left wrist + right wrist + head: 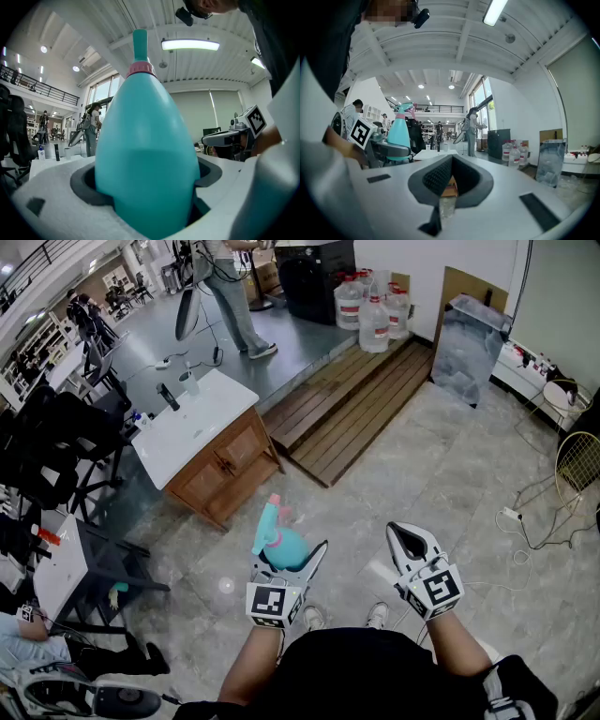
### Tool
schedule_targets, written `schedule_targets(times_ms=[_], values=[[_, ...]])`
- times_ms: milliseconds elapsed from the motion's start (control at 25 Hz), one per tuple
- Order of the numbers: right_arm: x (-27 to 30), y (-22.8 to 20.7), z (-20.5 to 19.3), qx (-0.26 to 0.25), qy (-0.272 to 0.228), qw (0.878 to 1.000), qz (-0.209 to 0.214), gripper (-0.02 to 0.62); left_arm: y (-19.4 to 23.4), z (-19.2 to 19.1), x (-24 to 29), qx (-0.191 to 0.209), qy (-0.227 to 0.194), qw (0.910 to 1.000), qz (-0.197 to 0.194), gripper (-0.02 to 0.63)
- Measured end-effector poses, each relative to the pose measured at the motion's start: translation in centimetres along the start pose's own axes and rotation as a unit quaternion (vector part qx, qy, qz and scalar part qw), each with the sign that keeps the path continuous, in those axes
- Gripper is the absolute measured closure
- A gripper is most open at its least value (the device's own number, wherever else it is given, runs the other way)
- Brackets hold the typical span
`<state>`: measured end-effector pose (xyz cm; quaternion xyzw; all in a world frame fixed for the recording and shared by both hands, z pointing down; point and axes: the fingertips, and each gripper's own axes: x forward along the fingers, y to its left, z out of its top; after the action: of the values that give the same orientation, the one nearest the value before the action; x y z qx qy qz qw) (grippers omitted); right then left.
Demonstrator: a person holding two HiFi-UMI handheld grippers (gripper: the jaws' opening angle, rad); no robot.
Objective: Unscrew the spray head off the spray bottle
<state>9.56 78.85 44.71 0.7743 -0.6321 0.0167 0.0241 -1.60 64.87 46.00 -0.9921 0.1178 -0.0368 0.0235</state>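
A teal spray bottle (pixel 284 547) with a pink collar (pixel 140 69) and a teal spray head (pixel 267 521) is held in the air over the floor. My left gripper (pixel 292 563) is shut on the bottle's round body (pixel 145 159), which fills the left gripper view, neck pointing up. My right gripper (pixel 410 542) hangs to the right of the bottle, apart from it, jaws shut with nothing between them (pixel 449 180). In the right gripper view the bottle (pixel 399 131) and the left gripper (pixel 389 149) show at the left.
A wooden cabinet with a white top (pixel 211 442) stands ahead on the left. Beyond it lies a wooden platform (pixel 352 404) with water jugs (pixel 373 310). Black chairs (pixel 56 442) crowd the left. A cable (pixel 520 531) and a wire chair (pixel 577 465) are at the right.
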Motion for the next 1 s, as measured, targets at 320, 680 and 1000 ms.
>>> schedule_targets(times_ms=[320, 680, 1000], values=[[1.4, 1.0, 0.5, 0.002, 0.045, 0.999, -0.011, 0.592, 1.1, 0.1, -0.5, 0.006, -0.004, 1.0000, -0.005, 0.114], [6.6, 3.8, 0.9, 0.026, -0.008, 0.999, 0.022, 0.592, 6.4, -0.4, -1.7, 0.008, -0.004, 0.9999, 0.012, 0.114], [14.5, 8.9, 0.6, 0.028, -0.015, 0.999, 0.040, 0.591, 15.0, -1.3, -4.0, 0.025, -0.003, 0.9992, 0.032, 0.114]])
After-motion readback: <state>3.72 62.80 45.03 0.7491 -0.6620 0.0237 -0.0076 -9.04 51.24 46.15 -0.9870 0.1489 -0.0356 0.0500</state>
